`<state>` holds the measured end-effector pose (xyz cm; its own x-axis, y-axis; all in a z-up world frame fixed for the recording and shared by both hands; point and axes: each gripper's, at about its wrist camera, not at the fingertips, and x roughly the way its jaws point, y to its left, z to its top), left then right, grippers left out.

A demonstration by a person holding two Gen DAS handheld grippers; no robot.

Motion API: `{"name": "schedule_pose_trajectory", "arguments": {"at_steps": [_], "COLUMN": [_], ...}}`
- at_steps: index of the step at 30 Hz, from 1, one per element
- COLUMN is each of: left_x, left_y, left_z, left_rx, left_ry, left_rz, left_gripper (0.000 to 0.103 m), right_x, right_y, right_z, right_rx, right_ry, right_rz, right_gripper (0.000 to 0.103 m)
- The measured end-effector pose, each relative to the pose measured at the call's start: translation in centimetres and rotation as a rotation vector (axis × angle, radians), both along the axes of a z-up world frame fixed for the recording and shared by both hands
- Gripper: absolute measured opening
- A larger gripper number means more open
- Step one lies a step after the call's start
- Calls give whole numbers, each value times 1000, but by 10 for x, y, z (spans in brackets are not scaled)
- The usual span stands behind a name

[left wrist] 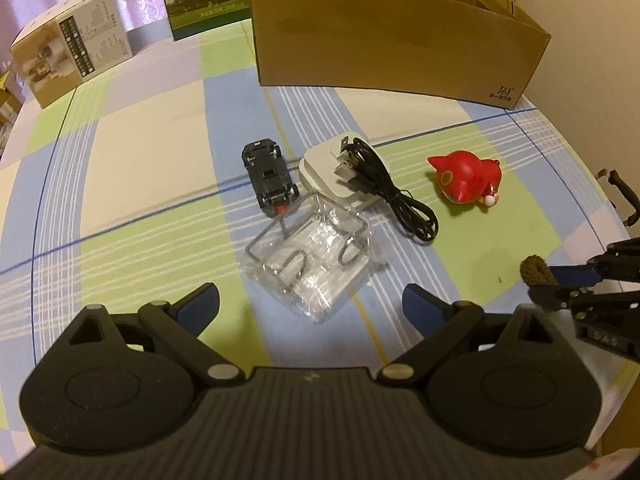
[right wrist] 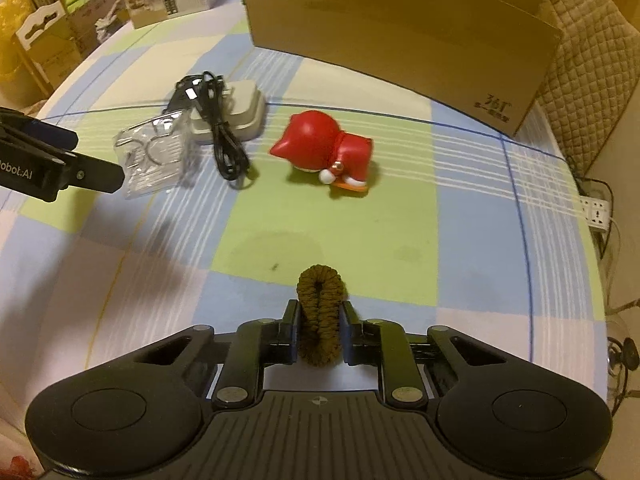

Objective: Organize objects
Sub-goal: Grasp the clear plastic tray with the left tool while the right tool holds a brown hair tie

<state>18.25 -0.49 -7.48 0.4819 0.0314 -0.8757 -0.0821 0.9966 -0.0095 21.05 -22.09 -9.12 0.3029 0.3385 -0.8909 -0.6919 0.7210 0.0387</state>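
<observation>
While the right gripper (right wrist: pixel 319 330) is clamping a brown braided loop (right wrist: pixel 320 312) between nearly shut jaws, the left gripper (left wrist: pixel 310 306) is hovering with jaws spread wide and nothing between them.

Item, held: the loop, long axis running along the fingers, its rounded end poking out past the tips. Destination, as judged: the open cardboard box (right wrist: pixel 400 28) at the far edge of the checked tablecloth (right wrist: pixel 340 232), lying straight ahead of the right gripper and beyond the red figurine (right wrist: pixel 326 152), which is lying on its side in the path. A carry would likely need to clear that toy.

Items, loose: clear plastic case (left wrist: pixel 310 260) sitting directly ahead of the left gripper and close to it; white charger (left wrist: pixel 332 176) with black cable (left wrist: pixel 396 200) draped over it, touching the case's far edge; black toy car (left wrist: pixel 270 176), upside down, just beside the charger.

Views: the car is showing only in the left wrist view; the grip on the loop is reading plainly only in the right wrist view.
</observation>
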Motion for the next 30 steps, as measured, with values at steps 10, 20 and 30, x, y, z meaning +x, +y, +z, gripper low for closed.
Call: {"name": "schedule_pose_trajectory", "arguments": {"at_steps": [10,20,30], "left_x": [37,53,47], "left_y": [8,0,-3], "left_z": [-17,-29,-27], "left_rx": [4,-19,16], "left_ry": [1,9,-17], "left_rz": [-66,-148,-157], "left_gripper": [96,79,64], "right_x": [20,28,33], "right_y": [-17,-25,-23], "right_z": [9,8,6], "right_rx": [21,23,24], "right_ry": [3,8,11], "right_rz": [-88,-136,-137], "right_gripper": [16,16,16]}}
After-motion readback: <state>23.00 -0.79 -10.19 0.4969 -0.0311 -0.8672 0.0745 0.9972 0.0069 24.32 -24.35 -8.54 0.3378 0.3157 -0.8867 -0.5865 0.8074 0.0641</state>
